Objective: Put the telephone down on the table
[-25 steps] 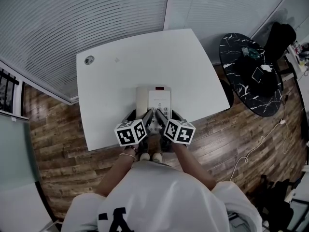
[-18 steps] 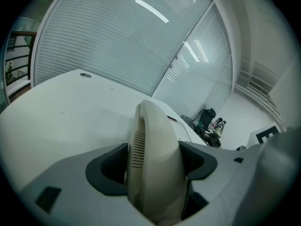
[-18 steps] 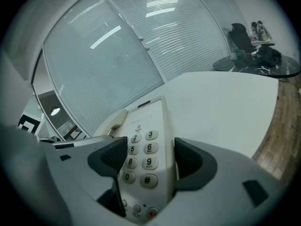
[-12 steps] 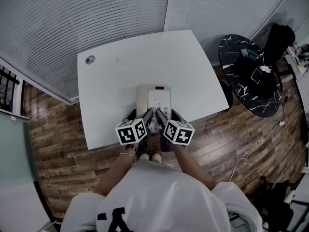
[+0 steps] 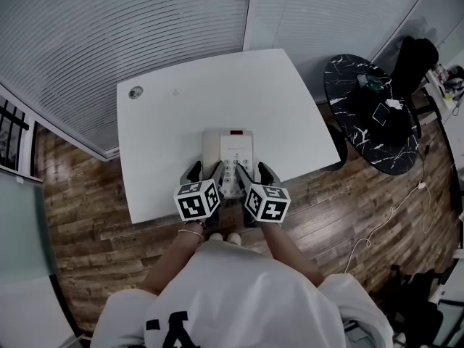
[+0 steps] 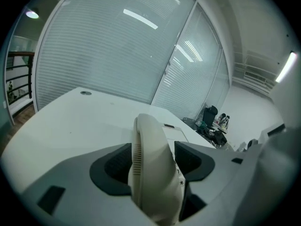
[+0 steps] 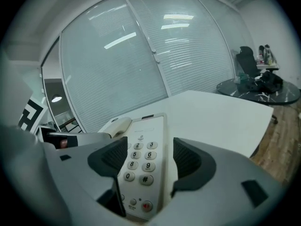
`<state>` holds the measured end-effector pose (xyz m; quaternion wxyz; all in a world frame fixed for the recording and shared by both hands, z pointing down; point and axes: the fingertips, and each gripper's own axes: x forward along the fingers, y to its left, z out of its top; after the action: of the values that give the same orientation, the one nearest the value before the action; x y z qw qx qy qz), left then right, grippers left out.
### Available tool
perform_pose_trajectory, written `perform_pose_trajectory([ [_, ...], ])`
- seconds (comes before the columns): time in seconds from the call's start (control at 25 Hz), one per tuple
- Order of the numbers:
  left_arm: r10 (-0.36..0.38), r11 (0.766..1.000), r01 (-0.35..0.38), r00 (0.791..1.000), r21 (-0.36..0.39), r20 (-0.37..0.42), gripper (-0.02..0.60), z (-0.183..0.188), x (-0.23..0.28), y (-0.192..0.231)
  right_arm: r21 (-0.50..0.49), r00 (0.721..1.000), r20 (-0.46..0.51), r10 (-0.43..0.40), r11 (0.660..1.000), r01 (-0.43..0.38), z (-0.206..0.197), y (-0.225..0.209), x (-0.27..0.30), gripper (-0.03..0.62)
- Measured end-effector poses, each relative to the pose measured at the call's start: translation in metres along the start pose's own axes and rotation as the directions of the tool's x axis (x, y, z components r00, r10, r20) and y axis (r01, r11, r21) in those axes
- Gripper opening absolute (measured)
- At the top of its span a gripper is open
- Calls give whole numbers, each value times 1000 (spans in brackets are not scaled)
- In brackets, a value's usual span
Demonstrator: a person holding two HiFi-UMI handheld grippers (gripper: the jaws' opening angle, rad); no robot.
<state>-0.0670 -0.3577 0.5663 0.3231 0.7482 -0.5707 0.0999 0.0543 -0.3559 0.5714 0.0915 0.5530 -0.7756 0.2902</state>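
Note:
The beige telephone (image 5: 229, 149) lies flat on the white table (image 5: 174, 114) near its front edge. Its handset (image 6: 149, 154) rests along the left side and the keypad (image 7: 140, 163) is on the right. My left gripper (image 5: 204, 172) straddles the handset's near end. Its jaws are closing, and a thin gap shows beside the handset. My right gripper (image 5: 255, 173) straddles the keypad end of the base, with its pads standing off the sides. Both marker cubes hang just off the table's front edge.
A round black marble table (image 5: 373, 114) with small items stands to the right, with a dark chair behind it. A round grommet (image 5: 135, 91) sits at the table's far left corner. Glass walls with blinds rise behind the table, and wood floor lies around it.
Both grippers have drawn back slightly toward the person. Their fingers now show spread on either side of the phone's near end. The phone has stayed in place on the table.

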Motion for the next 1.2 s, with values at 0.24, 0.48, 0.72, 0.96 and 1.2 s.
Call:
perform_pose_trajectory([
  [0.24,-27,998,19,991,63,128,228,35,-27,-15,-90,993,111,31,996,-21,31,15,-17,261],
  [0.48,-108,989,86,976,123,187,57,62,-53,-45,-133,965,244,101,989,-70,73,42,-43,120],
  [0.72,-210,971,166,936,172,281,6,93,-85,-75,-176,911,365,189,975,-132,115,75,-78,37],
  [0.96,-312,941,257,911,221,269,5,98,-100,-96,-200,887,408,219,969,-147,127,94,-95,31],
  [1.2,-344,924,269,894,271,287,5,101,-120,-95,-185,879,422,223,970,-157,123,110,-100,31],
])
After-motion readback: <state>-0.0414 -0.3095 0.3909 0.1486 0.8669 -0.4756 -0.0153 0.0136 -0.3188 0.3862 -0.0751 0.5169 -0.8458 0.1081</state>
